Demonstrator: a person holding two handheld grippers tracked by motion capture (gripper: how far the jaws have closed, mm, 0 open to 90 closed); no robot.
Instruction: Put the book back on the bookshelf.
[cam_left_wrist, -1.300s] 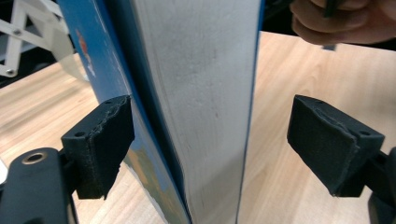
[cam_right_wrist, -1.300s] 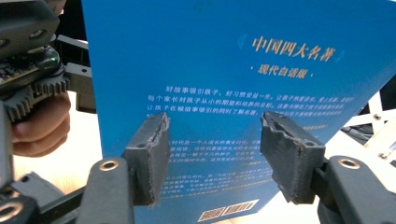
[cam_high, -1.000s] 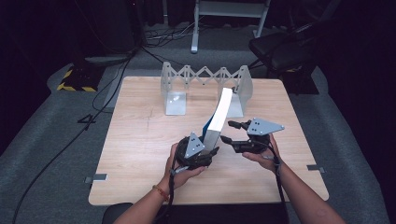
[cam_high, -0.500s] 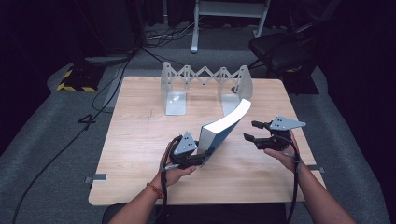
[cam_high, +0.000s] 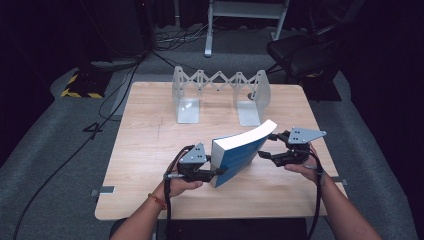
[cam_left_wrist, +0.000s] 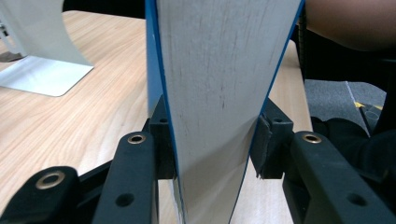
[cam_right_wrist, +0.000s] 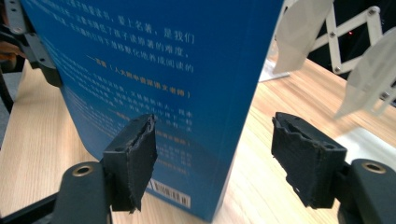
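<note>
A thick blue book (cam_high: 240, 152) with white page edges tilts up over the wooden table (cam_high: 150, 150), its far end raised to the right. My left gripper (cam_high: 216, 172) is shut on its lower near end. In the left gripper view both pads press the blue covers of the book (cam_left_wrist: 219, 70), and the left gripper (cam_left_wrist: 212, 135) has just closed tighter on it. My right gripper (cam_high: 270, 147) hangs open beside the book's raised end. Its jaws have just been opening. The back cover (cam_right_wrist: 154, 60) stands close beyond the right gripper (cam_right_wrist: 215, 135), untouched by either pad.
A metal folding book rack (cam_high: 220, 82) with two upright end plates stands at the table's back; one end plate (cam_left_wrist: 37, 46) and the scissor bars (cam_right_wrist: 355, 46) show close by. A dark chair (cam_high: 300, 55) and floor cables (cam_high: 115, 100) lie beyond the table.
The book has tipped from nearly upright to a low slant toward the right. The right gripper has drawn off it to the right. The left hand has shifted slightly left.
</note>
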